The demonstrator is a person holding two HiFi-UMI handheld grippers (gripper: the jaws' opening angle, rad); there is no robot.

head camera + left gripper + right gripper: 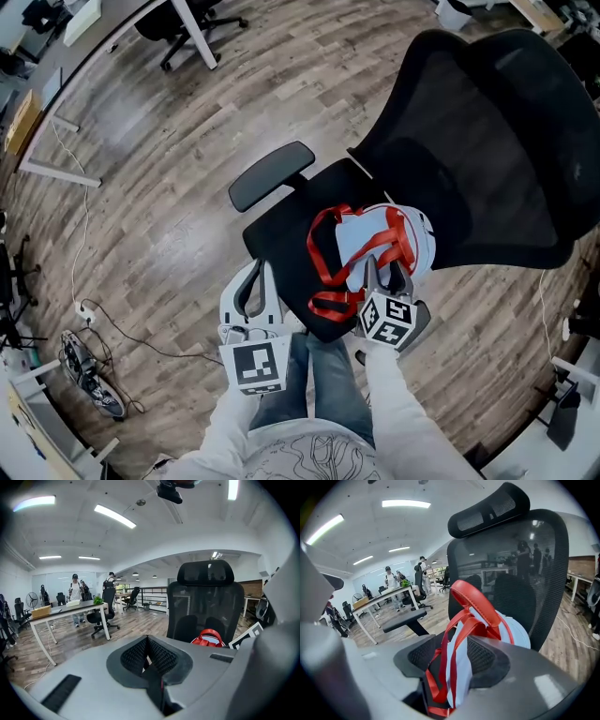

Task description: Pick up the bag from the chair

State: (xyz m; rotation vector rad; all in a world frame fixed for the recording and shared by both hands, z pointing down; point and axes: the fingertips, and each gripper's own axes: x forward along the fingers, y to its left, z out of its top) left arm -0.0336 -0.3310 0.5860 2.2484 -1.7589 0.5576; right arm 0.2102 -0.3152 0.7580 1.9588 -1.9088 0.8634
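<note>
A light blue bag (386, 246) with red handles lies on the seat (281, 234) of a black mesh office chair (487, 141). My right gripper (385, 270) is at the bag's near edge. In the right gripper view the bag (508, 632) and a red strap (476, 602) run between the jaws of the right gripper (450, 670), which stand wide apart. My left gripper (259, 274) hangs just left of the seat's front corner with its jaws together and nothing in them. In the left gripper view the left gripper (147, 640) points at the chair (206, 597), with the bag's red handle (208, 638) peeking up.
The chair's left armrest (272, 175) juts out beside the seat. The person's jeans-clad legs (319, 375) are just in front of it. A white-legged desk (195, 33) and another chair stand on the wood floor far left; cables (86, 314) lie at the left. People (75, 592) stand far off.
</note>
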